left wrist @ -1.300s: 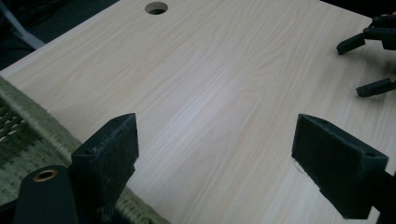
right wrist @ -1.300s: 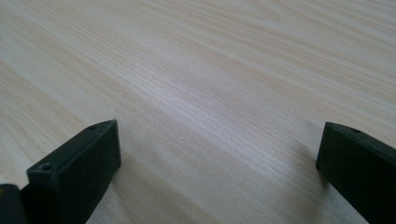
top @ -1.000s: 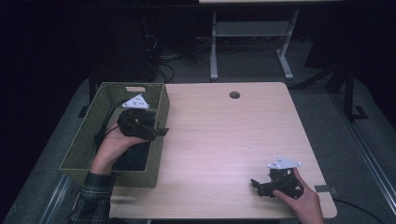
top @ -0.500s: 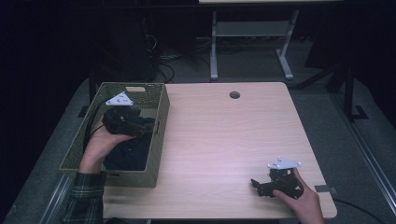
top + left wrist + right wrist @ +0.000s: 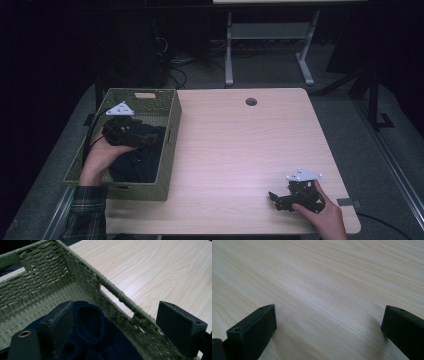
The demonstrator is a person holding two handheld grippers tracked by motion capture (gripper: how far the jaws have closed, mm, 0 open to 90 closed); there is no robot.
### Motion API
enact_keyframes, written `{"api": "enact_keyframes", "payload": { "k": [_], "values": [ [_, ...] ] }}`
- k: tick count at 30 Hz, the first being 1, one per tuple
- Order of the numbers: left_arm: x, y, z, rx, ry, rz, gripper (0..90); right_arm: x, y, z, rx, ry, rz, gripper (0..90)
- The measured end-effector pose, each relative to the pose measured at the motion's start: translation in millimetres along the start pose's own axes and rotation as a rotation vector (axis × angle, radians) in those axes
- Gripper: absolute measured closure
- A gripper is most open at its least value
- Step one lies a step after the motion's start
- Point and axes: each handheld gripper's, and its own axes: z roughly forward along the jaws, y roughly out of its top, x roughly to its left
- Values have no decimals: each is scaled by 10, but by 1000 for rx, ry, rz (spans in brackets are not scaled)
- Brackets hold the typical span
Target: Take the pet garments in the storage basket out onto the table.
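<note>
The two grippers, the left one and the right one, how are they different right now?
The left gripper is over the green woven basket, above the dark blue cloth inside; the right gripper sits low at the bare wooden table's near right corner. The left gripper's jaws have cloth and the basket wall between them; the right gripper's jaws have just tabletop. Both are black, open wide, hand-held, with a grey plate on top.

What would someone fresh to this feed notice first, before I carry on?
Most likely the green woven basket at the table's left edge, with a dark blue cloth bunched inside it and the left gripper hovering over it, jaws open. Next, the wide bare wooden table. Last, the right gripper resting low near the front right corner, open and holding nothing.
</note>
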Motion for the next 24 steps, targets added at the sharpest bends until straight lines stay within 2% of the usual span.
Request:
{"api": "enact_keyframes", "payload": {
  "k": [10, 14, 15, 16, 21, 22, 24],
  "values": [
    [133, -157, 31, 20, 20, -19, 144, 1, 0, 0, -1, 0, 2, 0],
    [166, -220, 52, 31, 23, -39, 144, 0, -1, 0, 0, 0, 0, 0],
    [184, -235, 56, 34, 25, -32, 144, 2, 0, 0, 0, 0, 3, 0],
    [194, -258, 67, 38, 24, -44, 144, 2, 0, 1, -1, 0, 4, 0],
    [258, -336, 120, 53, 40, -42, 144, 2, 0, 0, 0, 0, 3, 0],
    [265, -355, 136, 51, 37, -58, 144, 2, 0, 1, -1, 0, 3, 0],
    [288, -388, 165, 65, 33, -57, 144, 2, 0, 0, 0, 0, 4, 0]
  ]
}}
